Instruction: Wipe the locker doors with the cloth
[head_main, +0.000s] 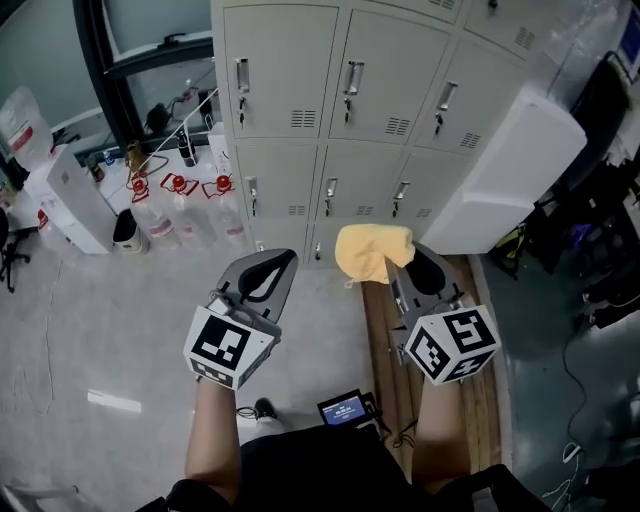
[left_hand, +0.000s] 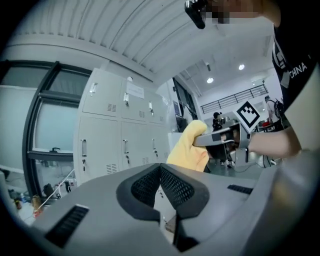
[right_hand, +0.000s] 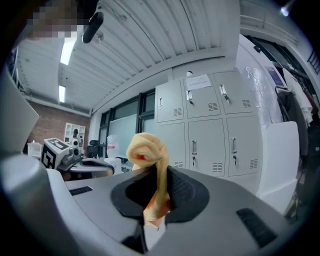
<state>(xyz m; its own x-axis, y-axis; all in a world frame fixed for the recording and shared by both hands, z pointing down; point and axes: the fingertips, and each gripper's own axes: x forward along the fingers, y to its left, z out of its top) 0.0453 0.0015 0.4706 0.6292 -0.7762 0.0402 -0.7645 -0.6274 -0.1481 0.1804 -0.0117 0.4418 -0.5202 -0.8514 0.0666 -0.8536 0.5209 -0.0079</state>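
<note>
Yellow cloth (head_main: 372, 252) bunched into wad, thin fold pinched between closed jaws of right gripper (head_main: 418, 272). Cloth is short of locker doors (head_main: 385, 75), no contact yet. Left gripper (head_main: 262, 278) closed on nothing. Risks: narrow pinch likely slips under wiping pressure; wad may snag on door handles (head_main: 352, 77); jaw tips may scrape paint.

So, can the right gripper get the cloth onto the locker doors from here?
Probably yes: the right gripper is shut on the cloth, held apart from the locker doors with nothing visible in between.
</note>
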